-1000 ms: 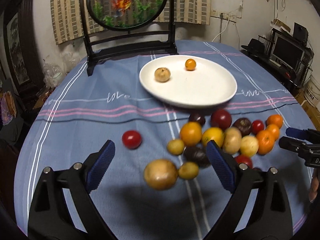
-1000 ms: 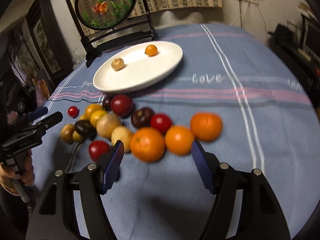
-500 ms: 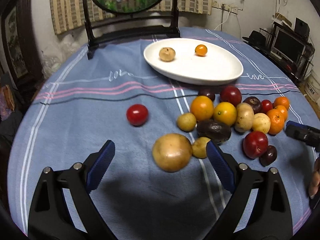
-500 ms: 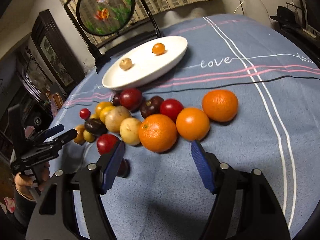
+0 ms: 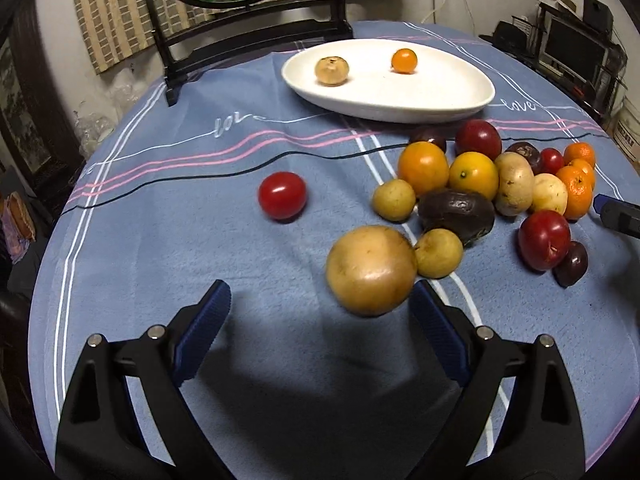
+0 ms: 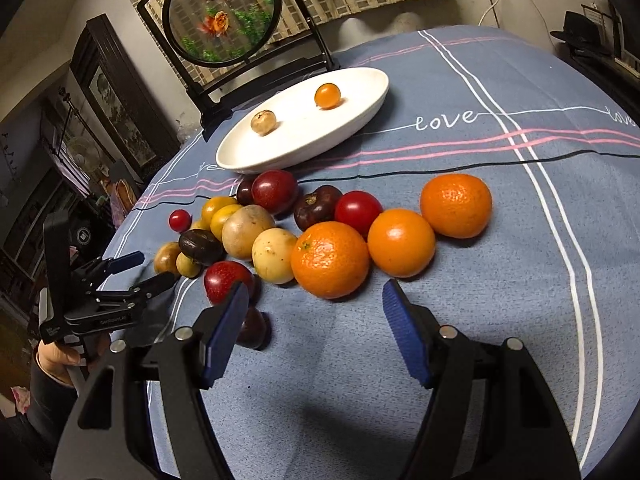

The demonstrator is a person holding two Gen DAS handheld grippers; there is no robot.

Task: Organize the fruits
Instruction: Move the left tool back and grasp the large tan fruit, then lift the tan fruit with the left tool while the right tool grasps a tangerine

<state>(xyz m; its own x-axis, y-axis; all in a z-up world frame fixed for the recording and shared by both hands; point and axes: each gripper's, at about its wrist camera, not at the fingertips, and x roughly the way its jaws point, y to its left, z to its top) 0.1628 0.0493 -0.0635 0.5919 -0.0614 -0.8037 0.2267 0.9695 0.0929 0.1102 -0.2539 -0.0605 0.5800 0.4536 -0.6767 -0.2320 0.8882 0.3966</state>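
Left wrist view: left gripper closing, nothing pinched yet, big tan round fruit just ahead, hugging its right finger; right gripper gapes empty.

The left hand-held gripper now sits lower and closer to the fruits than a second ago, and its jaws are closing slightly; the big tan round fruit lies just ahead of the tips, beside the right blue pad, not pressed. The right hand-held gripper has turned a little, facing the nearest orange.
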